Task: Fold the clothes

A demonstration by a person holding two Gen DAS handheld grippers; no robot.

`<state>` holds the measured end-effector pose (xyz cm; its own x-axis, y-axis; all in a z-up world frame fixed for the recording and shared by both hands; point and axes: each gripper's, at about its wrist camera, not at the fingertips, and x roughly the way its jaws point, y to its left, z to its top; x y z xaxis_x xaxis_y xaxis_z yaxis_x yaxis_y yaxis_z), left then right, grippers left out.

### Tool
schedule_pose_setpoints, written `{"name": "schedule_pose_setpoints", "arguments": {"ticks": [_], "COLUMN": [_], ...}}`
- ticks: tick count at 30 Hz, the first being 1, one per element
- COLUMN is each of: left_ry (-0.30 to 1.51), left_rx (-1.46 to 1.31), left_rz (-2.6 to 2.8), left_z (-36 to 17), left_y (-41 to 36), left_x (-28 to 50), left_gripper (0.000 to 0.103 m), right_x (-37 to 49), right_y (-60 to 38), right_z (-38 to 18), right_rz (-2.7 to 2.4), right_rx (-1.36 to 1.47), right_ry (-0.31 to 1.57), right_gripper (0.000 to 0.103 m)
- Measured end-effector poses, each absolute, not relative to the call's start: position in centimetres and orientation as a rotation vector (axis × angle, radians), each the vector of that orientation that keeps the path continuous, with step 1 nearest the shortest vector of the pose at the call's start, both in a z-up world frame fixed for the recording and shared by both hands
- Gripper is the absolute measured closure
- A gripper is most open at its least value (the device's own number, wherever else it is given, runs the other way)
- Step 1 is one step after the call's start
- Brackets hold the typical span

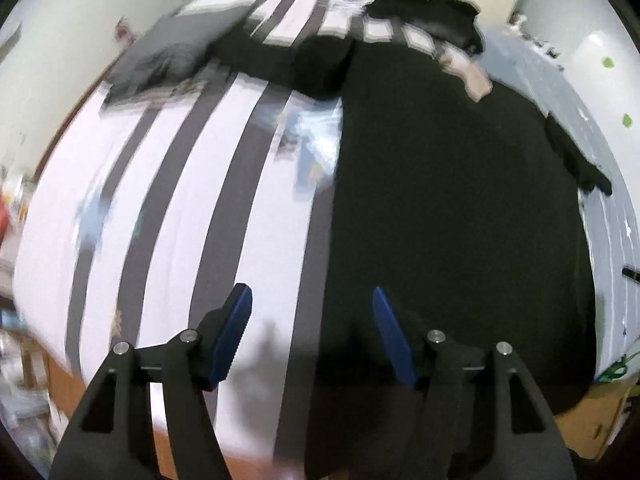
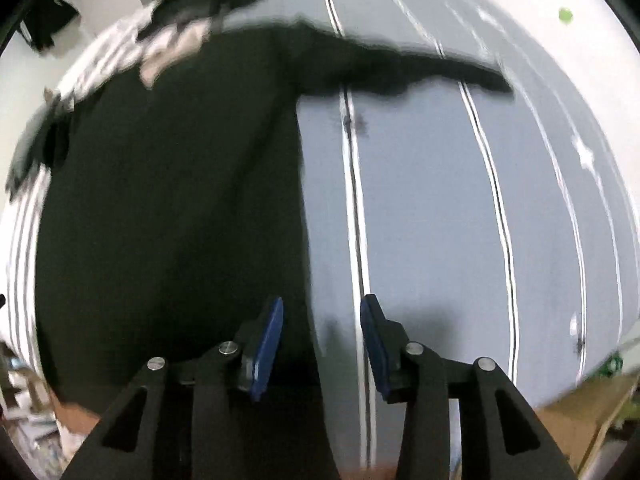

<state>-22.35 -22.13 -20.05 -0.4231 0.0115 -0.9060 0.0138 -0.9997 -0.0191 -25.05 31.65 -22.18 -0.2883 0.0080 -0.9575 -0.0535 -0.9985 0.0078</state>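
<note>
Left wrist view: left tool (image 1: 312,336) gapes, empty, above the black garment (image 1: 460,208) spread flat on the striped bed (image 1: 180,184).

Right wrist view: right tool (image 2: 322,346) parted, empty, over the garment's edge; sleeve (image 2: 420,72) sprawls sideways, likely to bunch when folded.

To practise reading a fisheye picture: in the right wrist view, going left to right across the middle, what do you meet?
White bedding with thin dark stripes → spread-out black garment → grey sheet with paired white-and-black lines. At the bottom, the right gripper is open, with nothing between its blue pads.
</note>
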Motion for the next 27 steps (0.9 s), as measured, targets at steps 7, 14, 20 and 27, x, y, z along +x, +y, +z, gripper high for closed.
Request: {"name": "schedule_pose_setpoints", "arguments": {"ticks": [7,14,20,27], "left_ry": [-0.071,-0.169,-0.237,-0.368], "left_rx": [1.591,1.612,1.678,1.865], "left_rz": [-2.790,-2.763,-2.765,-2.753], "left_z": [-20.8,-25.2,-29.3,-33.5], "left_y": [-18.3,-15.2,-14.3,-13.5], "left_x": [-40.3,-54.1,-61.8,-65.3], "left_gripper": [0.043,0.043,0.043,0.047], "right_x": [-41.5,-56.4,-64.7,-68.6], "right_y": [28.5,26.0,24.9,23.3], "right_z": [-20.2,-25.0,-29.4,-32.7], "right_rz": [2.720,2.792,2.768,2.780], "right_rx": [-1.666,-1.699,-1.745,-1.851], "right_ry": [-0.035,-0.138,-0.248,-0.363], "right_gripper": [0.065,0.065,0.065,0.065]}}
